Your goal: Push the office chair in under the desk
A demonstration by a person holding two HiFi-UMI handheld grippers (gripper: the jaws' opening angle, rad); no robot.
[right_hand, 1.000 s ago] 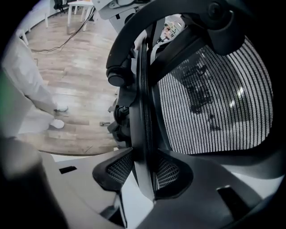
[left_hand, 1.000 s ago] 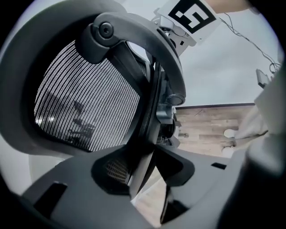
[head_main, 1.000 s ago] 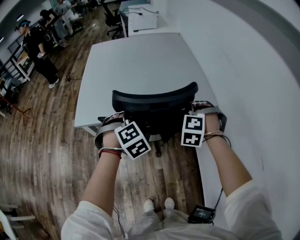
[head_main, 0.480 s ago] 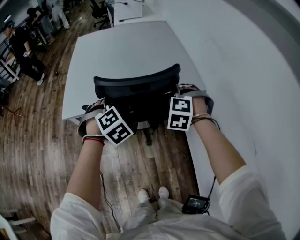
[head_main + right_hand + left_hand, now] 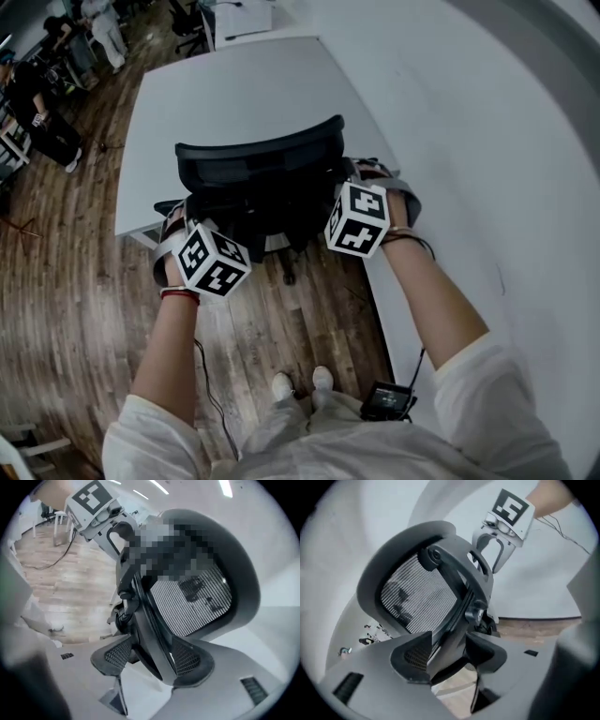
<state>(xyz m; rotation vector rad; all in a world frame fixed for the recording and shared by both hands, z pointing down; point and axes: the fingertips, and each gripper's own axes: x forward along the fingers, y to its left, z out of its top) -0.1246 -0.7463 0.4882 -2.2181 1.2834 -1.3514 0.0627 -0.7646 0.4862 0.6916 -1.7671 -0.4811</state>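
The black mesh-backed office chair (image 5: 258, 173) stands with its back at the near edge of the pale grey desk (image 5: 234, 84), its seat under the top. My left gripper (image 5: 181, 217) is at the left edge of the backrest and my right gripper (image 5: 349, 176) at the right edge. Both have just been opening their jaws. In the left gripper view the chair's back frame (image 5: 454, 616) runs between the parted jaws of the left gripper (image 5: 450, 656). In the right gripper view the frame (image 5: 150, 634) likewise passes between the spread jaws of the right gripper (image 5: 150, 660).
Wood floor (image 5: 84, 309) lies to the left and behind the chair. A white wall (image 5: 487, 141) runs along the right. Several people (image 5: 37, 103) stand far off at upper left, near another desk (image 5: 242, 19). My feet (image 5: 300, 382) are just behind the chair.
Both grippers have rolled, so their marker cubes show other faces. The left cube has drawn back a little from the backrest. The chair stays at the desk's edge.
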